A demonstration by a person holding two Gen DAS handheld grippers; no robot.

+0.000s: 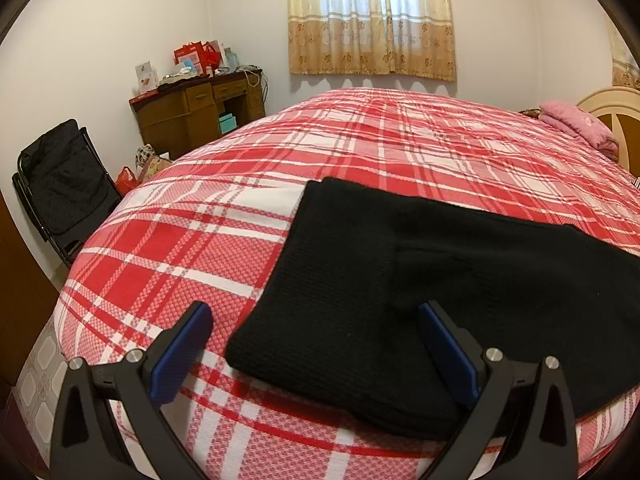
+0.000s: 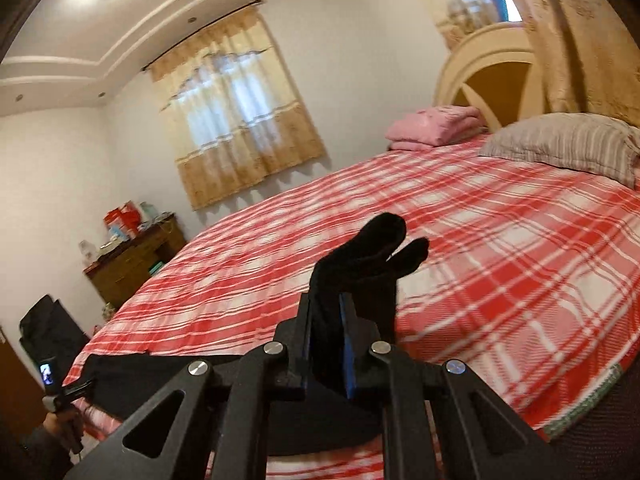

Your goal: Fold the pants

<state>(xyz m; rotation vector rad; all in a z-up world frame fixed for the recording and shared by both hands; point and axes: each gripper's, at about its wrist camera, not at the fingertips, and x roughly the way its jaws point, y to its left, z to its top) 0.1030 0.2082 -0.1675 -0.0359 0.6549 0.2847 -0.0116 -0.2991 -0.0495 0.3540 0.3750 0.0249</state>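
Black knit pants lie along the near edge of the bed, running rightward from the open left gripper toward the clamped right one.

The red-and-white plaid bedspread (image 1: 360, 152) carries the black waffle-knit pants (image 1: 360, 280), whose long axis runs left to right across the left gripper's front; one squared end sits just ahead of it. The left gripper (image 1: 316, 354) hovers with blue-padded fingers spread wide, holding nothing, its right finger over the cloth. The right gripper (image 2: 326, 336) is pinched tight on a lifted bunch of the pants' other end (image 2: 372, 248), so the fold likely swings leftward from there.
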